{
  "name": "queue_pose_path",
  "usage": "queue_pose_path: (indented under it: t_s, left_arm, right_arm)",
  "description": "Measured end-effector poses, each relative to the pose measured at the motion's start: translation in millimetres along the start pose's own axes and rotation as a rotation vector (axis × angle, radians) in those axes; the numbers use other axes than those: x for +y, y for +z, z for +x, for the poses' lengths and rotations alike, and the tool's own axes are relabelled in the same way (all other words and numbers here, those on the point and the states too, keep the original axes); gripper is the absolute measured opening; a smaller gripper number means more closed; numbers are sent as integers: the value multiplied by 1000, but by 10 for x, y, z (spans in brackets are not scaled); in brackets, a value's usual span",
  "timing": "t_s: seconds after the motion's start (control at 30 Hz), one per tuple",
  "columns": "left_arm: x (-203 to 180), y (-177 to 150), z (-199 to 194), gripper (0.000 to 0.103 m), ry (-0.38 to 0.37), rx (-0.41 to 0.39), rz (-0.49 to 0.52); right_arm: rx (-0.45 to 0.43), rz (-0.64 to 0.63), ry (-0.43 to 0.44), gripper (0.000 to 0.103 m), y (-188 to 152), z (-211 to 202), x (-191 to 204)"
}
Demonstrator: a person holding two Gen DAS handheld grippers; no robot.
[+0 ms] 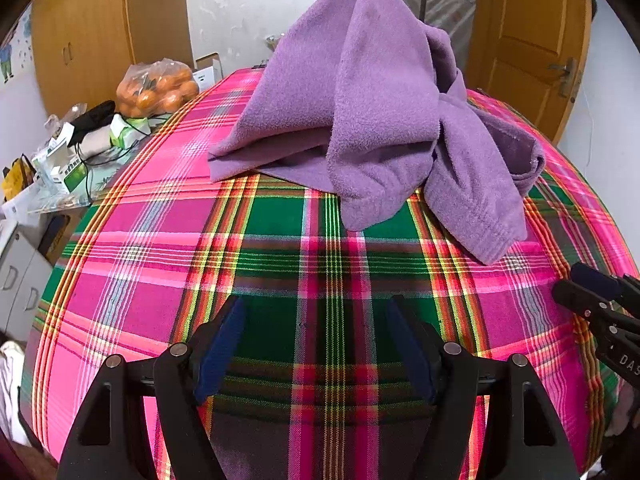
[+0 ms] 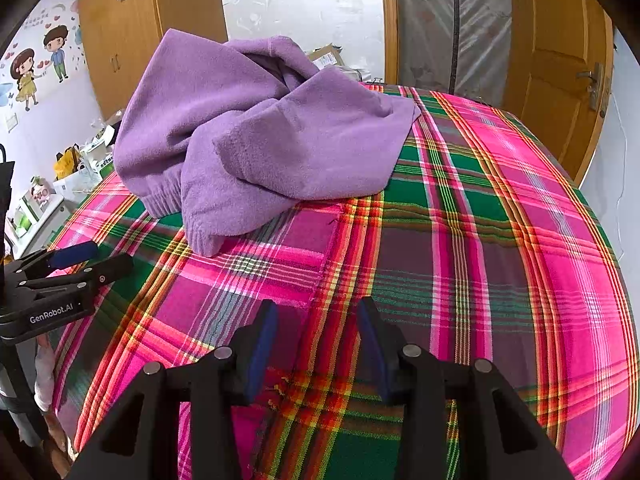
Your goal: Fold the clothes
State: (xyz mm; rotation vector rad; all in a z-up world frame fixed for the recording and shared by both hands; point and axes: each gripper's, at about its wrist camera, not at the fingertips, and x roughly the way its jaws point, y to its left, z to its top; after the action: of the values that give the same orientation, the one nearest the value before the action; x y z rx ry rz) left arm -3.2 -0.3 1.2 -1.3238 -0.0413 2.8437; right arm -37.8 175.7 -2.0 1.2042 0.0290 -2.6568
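Fold not begun: purple fleece garment [image 1: 372, 120] lies crumpled in a heap, upper centre of frame, on the plaid bed [image 1: 280, 248]; left tool [image 1: 316, 344] and right tool [image 2: 318, 344] hover apart, both wide open, empty.

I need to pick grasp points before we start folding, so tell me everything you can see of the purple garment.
The purple garment is a soft, fleece-looking top, unfolded and bunched in a rumpled heap on the plaid cloth. One sleeve with a ribbed cuff trails towards the cameras; a ribbed hem shows beside it. Its far part rises in a peak. Only the cloth touches it; both grippers are open and clear of it.
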Motion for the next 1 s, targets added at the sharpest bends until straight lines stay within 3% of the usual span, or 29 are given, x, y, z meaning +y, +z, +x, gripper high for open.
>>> queue_pose_path:
  t_s: [1.0]
  left_arm:
    - [-62, 43, 58, 75, 29, 23, -20]
  right_arm:
    - [7, -24, -3, 48, 9, 24, 49]
